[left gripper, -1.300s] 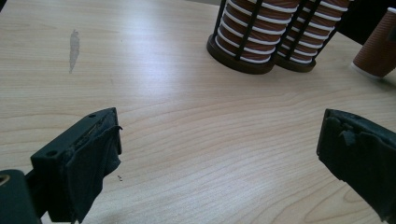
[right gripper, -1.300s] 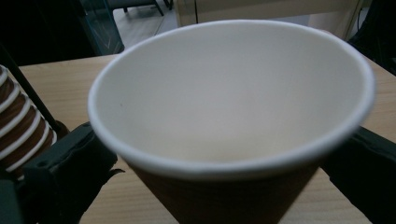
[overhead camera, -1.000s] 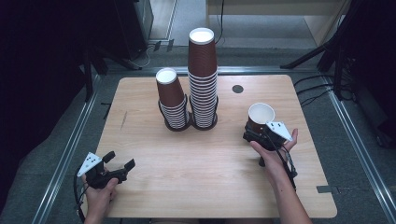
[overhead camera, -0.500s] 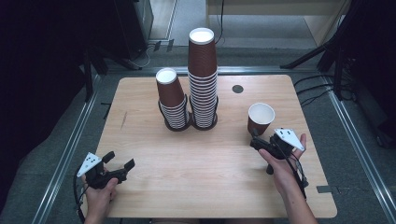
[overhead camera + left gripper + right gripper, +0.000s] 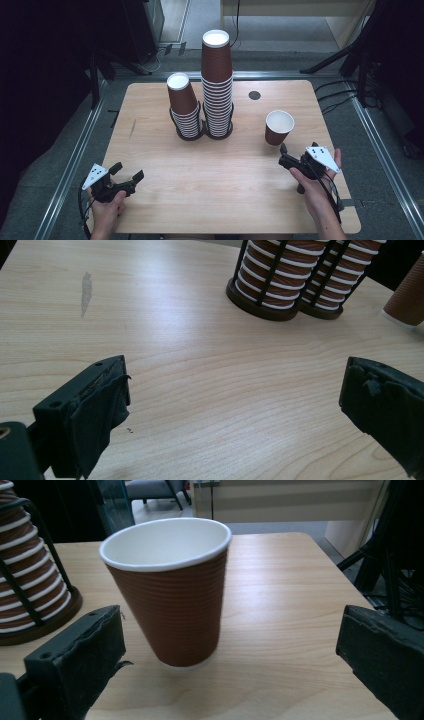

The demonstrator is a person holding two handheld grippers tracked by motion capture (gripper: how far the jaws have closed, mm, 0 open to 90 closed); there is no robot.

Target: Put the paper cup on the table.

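A single brown paper cup (image 5: pixel 279 127) stands upright and mouth-up on the right side of a light wooden table (image 5: pixel 225 200), just beyond the right gripper (image 5: pixel 283 154). That gripper rests near the table's right edge, its jaws wide apart and empty, pointing at the cup without touching it. In the right gripper view the cup (image 5: pixel 170 590) sits between the two jaws and a little ahead of them, showing ribbed brown sides, a white rolled rim and a white inside with nothing in it.

The cup looks light, thin-walled and easy to crush or tip. The ribbed wall should give some grip. A gentle hold across the middle of the wall, below the rim, seems safest; squeezing at the rim would probably bend it.

The left gripper (image 5: pixel 127 172) rests at the near left corner, jaws also wide apart and empty, well away from the cup.

Farther back, at the middle of the table, two stacks of upside-down matching cups stand in black wire holders: a short stack (image 5: pixel 184 107) on the left and a tall stack (image 5: pixel 217 85) touching it on the right. A small dark round hole (image 5: pixel 254 95) lies at the far right.

The tabletop is smooth, flat wood grain with one faint mark (image 5: pixel 86 287) at the left. Grey floor, metal rails and dark equipment surround the table.
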